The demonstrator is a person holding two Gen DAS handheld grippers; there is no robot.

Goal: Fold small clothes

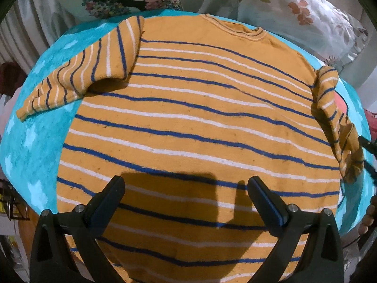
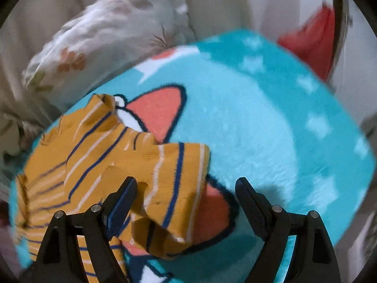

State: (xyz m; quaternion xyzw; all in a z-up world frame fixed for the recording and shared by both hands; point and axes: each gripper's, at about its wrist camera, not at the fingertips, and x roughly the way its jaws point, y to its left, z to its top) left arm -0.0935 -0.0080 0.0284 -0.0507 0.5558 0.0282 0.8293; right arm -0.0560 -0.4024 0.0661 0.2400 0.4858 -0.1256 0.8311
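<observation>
1. Both pairs of fingers stand wide apart and grip nothing: the left gripper (image 1: 186, 184) hangs over the lower body of the shirt, and its black fingers (image 1: 266, 202), lined with blue ribbed pads, cast a blocky shadow on the cloth.
2. Spread flat, the shirt (image 1: 188, 118) is a soft, slightly fuzzy knit in mustard yellow, crossed by thin blue and white stripes, with a ribbed round collar (image 1: 235, 27) at the far edge.
3. One short sleeve (image 1: 77, 70) lies out smooth to the left; the other sleeve (image 2: 132, 160) is bunched and creased into lumpy folds.
4. Over that crumpled sleeve sits the right gripper (image 2: 186, 184); its left finger seems to lie just against the cloth, though blur makes contact hard to judge, and its right finger is over bare blanket.
5. Beneath everything is a plush turquoise blanket (image 2: 271, 129) with pale stars and a coral, dark-outlined cartoon shape.
6. Puffy floral pillows (image 1: 306, 16) rest beyond the blanket's far edge.
</observation>
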